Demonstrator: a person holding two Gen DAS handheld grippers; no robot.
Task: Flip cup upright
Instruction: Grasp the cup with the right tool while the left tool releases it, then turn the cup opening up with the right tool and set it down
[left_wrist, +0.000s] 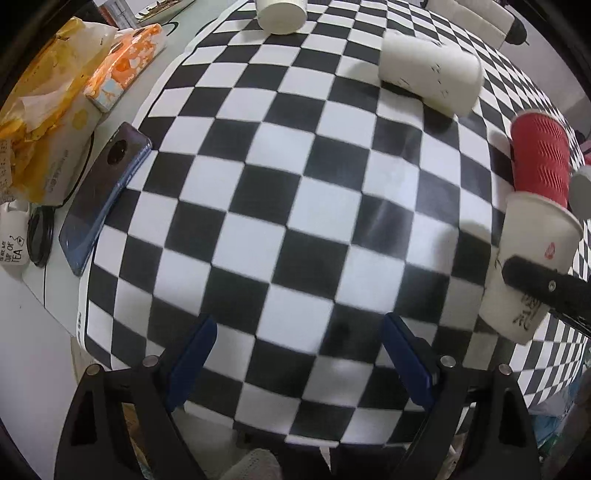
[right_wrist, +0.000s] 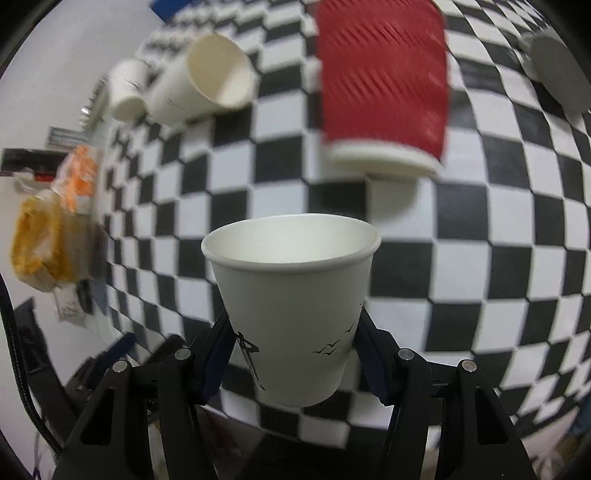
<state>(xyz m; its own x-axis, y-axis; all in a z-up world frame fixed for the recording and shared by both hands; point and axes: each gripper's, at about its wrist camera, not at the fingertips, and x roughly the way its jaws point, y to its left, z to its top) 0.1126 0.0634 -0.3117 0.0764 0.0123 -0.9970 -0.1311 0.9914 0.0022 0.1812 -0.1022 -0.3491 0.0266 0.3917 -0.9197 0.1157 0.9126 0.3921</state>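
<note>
Cup (right_wrist: 291, 302), white with small black birds printed on it, sits clamped between the right gripper (right_wrist: 291, 354) fingers, mouth up, above the checkered cloth (left_wrist: 280, 206). The left gripper (left_wrist: 299, 354) hangs wide apart over bare squares. Four more cups lie around: three white, one red cup (right_wrist: 384, 81). A mug (left_wrist: 13, 236) reads "CUP OF TEA".

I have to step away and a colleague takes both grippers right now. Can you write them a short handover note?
Right gripper: shut on the white printed cup, held mouth-up above the checkered cloth.
Left gripper: open, empty, over the cloth.
Others: red ribbed cup and a plain white cup lie on their sides; another white cup sits beyond them.
Done: printed cup turned upright in the grip.
Left: set it down on its base and release.
</note>
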